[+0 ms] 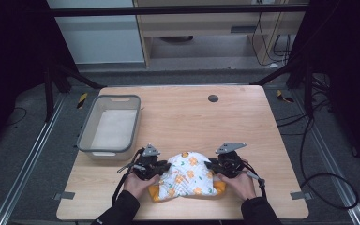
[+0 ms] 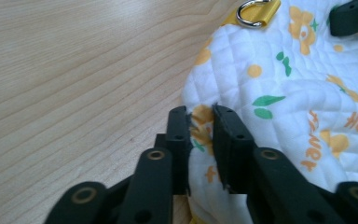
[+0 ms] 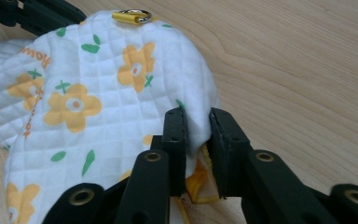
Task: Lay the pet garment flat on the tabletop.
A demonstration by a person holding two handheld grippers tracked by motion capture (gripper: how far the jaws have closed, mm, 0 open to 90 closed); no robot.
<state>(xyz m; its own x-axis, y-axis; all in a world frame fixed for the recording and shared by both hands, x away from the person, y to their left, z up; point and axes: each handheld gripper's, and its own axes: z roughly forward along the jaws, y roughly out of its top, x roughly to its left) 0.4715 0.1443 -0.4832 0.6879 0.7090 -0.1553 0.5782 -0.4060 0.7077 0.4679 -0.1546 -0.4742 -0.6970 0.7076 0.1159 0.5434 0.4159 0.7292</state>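
On the wooden table [image 1: 183, 117], near its 6 o'clock edge, lies a white quilted cloth [image 1: 190, 177] printed with orange flowers, yellow lining showing beneath. The left gripper [image 2: 200, 122], at the cloth's 9 o'clock side, has its jaws nearly closed, pinching a fold of the cloth edge. The right gripper [image 3: 196, 126], at 3 o'clock, pinches the opposite edge likewise. A metal ring on a yellow tab [image 3: 131, 17] sits at the cloth's far edge. Printed lettering is partly cut off, illegible. A grey plastic bin [image 1: 109, 124] stands at the table's 9 o'clock; its contents cannot be made out
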